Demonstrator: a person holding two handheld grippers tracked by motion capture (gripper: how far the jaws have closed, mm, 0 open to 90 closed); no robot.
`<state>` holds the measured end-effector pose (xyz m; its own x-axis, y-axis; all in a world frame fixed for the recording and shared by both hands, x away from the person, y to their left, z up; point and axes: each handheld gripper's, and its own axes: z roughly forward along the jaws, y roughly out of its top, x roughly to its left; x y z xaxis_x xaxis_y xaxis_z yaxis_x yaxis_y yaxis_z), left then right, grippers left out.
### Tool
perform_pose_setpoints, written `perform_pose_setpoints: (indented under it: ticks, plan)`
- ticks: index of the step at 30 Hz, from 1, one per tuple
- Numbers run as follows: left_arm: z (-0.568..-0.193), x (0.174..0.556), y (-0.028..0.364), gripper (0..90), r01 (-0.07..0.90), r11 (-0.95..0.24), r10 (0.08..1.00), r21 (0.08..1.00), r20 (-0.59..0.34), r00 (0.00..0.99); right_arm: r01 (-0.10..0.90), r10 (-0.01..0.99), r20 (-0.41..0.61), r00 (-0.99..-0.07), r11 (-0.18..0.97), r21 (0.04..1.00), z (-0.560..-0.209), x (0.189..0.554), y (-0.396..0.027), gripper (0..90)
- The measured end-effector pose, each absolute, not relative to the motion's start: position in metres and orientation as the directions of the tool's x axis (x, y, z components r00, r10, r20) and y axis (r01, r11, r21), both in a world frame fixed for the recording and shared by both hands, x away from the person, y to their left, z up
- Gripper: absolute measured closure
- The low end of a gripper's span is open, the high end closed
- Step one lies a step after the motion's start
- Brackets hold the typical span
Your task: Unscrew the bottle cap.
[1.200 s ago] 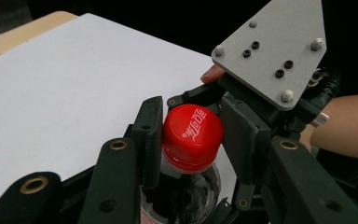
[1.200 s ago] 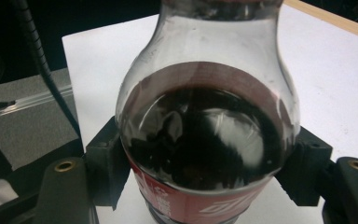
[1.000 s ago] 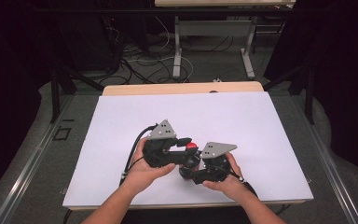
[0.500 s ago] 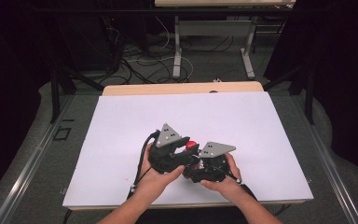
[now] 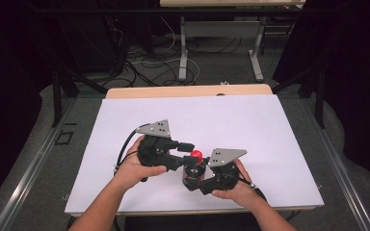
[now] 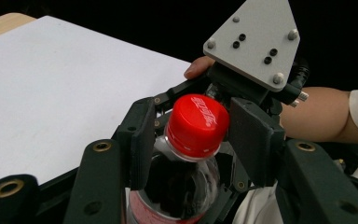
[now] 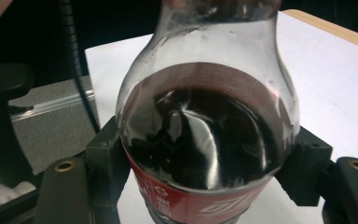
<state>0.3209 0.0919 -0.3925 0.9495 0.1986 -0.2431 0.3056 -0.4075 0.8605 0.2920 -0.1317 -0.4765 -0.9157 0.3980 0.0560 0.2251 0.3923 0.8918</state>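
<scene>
A cola bottle (image 5: 191, 174) stands near the counter's (image 5: 250, 125) six-o'clock edge. The right tongs (image 5: 192, 179) are clenched on its dark body, from about four o'clock. The left tongs (image 6: 200, 135) flank its red cap (image 6: 198, 123) from ten o'clock; their jaws have just been opening, pads off the cap.

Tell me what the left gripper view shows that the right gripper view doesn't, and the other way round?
The left gripper view gives the red cap, with the left gripper astride it; its jaws have just been opening, and the pads stand off the cap. It also gives a forearm. The right gripper view gives the dark drink close up, the red label, and the right gripper shut on the bottle. Both share the bottle and the white table.
</scene>
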Motion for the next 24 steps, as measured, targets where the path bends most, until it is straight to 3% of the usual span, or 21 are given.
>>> perform_pose_setpoints:
  ticks: [5, 11, 19, 24]
  plan:
    - [-0.396, 0.321, 0.090, 56.0, 0.284, -0.422, 0.144, 0.861, -0.246, 0.958, 0.216, 0.365, 0.062, -0.929, 0.398, 0.891, -0.478, 0.292, -0.130, 29.2]
    - [-0.395, 0.316, 0.088, 60.1, 0.264, -0.436, 0.166, 0.860, -0.211, 0.963, 0.205, 0.346, 0.056, -0.937, 0.411, 0.888, -0.480, 0.291, -0.128, 29.2]
    - [-0.392, 0.303, 0.078, 60.7, 0.273, -0.409, 0.339, 0.871, -0.132, 0.931, 0.255, 0.452, 0.049, -0.891, 0.406, 0.878, -0.476, 0.290, -0.129, 29.2]
    - [-0.396, 0.286, 0.065, 60.7, 0.328, -0.331, 0.531, 0.885, -0.113, 0.840, 0.272, 0.541, 0.020, -0.841, 0.391, 0.879, -0.476, 0.290, -0.127, 29.3]
